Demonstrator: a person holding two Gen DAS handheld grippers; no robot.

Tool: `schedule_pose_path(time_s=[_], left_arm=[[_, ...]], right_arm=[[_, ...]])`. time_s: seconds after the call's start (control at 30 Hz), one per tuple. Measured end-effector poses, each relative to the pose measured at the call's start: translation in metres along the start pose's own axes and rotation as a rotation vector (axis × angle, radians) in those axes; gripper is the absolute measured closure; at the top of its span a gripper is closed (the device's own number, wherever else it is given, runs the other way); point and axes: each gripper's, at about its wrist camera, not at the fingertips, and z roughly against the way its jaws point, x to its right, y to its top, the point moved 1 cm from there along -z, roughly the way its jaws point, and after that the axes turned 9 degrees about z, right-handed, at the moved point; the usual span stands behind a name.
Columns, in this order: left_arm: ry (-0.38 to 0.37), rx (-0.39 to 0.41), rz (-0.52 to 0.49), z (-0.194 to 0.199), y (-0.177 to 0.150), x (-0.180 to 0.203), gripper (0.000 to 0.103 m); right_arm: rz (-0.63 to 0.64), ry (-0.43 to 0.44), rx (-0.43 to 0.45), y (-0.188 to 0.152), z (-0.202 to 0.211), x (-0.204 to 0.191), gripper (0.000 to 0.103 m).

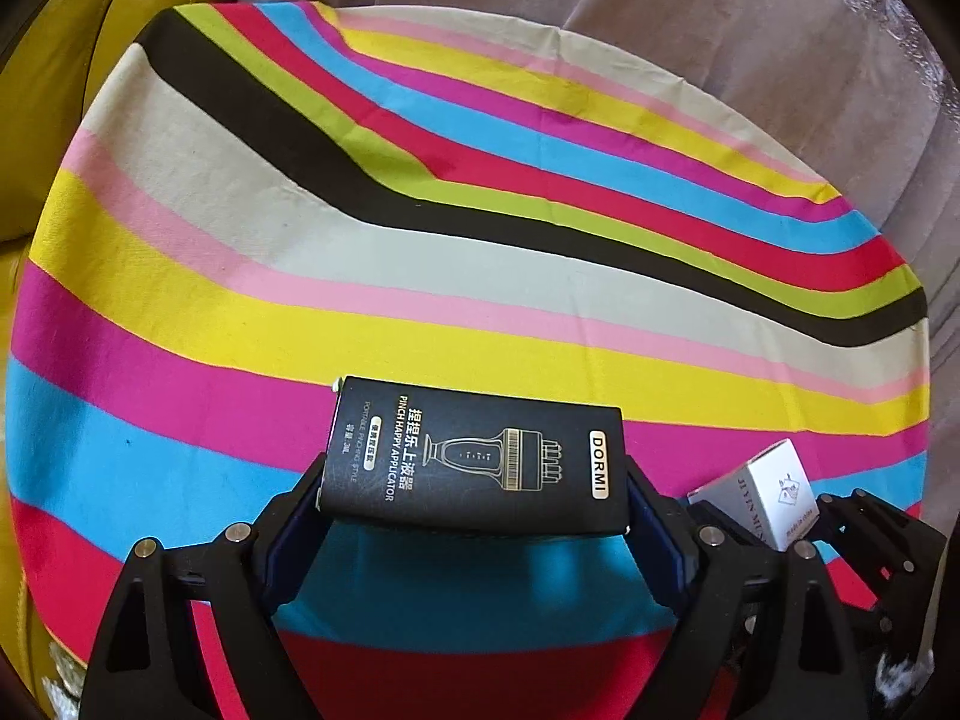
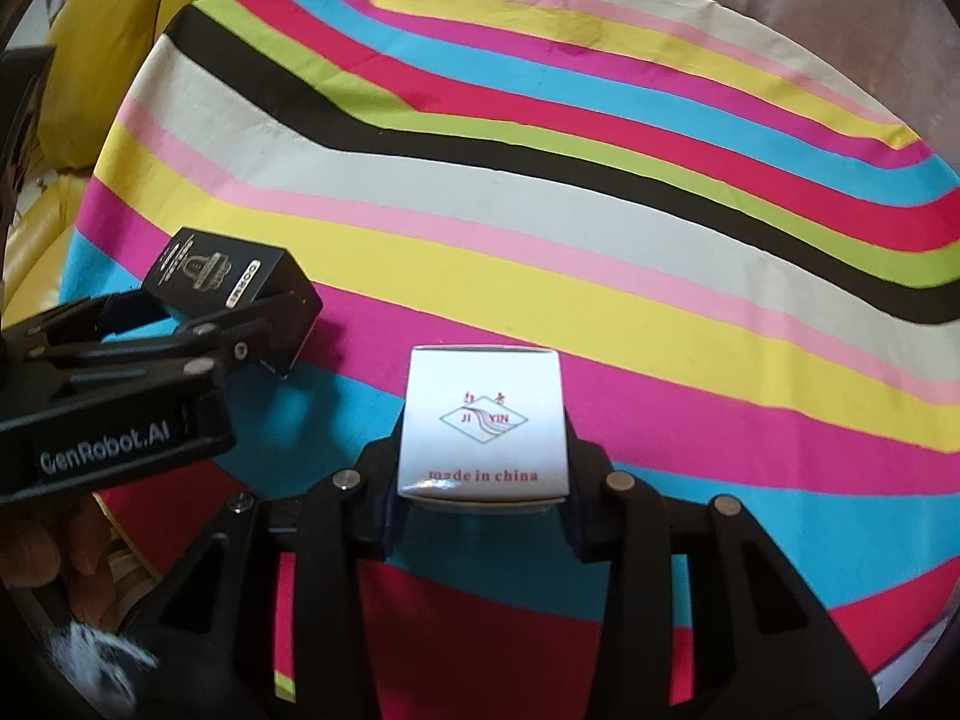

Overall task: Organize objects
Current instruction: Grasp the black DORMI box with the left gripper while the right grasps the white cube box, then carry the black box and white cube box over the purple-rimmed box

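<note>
My left gripper (image 1: 474, 516) is shut on a black DORMI box (image 1: 474, 459), held crosswise between its fingers above the striped tablecloth (image 1: 420, 276). My right gripper (image 2: 483, 516) is shut on a white JI YIN box (image 2: 483, 420), held upright above the cloth. In the right wrist view the left gripper (image 2: 216, 312) with the black box (image 2: 234, 276) is at the left. In the left wrist view the white box (image 1: 762, 486) and the right gripper's fingers (image 1: 864, 528) show at the lower right.
The round table carries a multicoloured striped cloth (image 2: 600, 192). A yellow leather sofa (image 1: 72, 30) lies to the left, and a pale pinkish fabric (image 1: 660, 18) behind and to the right of the table. A hand (image 2: 54, 558) holds the left gripper.
</note>
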Motion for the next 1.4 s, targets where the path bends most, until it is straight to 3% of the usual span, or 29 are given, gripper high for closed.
schedule_pose_path(time_s=[0.33, 0.97, 1.4], left_arm=[[-0.037, 0.011, -0.002, 0.023, -0.019, 0.026, 0.014], [-0.160, 0.014, -0.182, 0.068, -0.074, 0.109, 0.014], [-0.243, -0.037, -0.294, 0.081, -0.107, 0.156, 0.014]], right_arm=[[-0.103, -0.058, 0.017, -0.021, 0.035, 0.022, 0.059], [-0.261, -0.186, 0.022, -0.094, 0.113, 0.073, 0.059], [-0.380, -0.280, -0.010, -0.146, 0.154, 0.110, 0.059]])
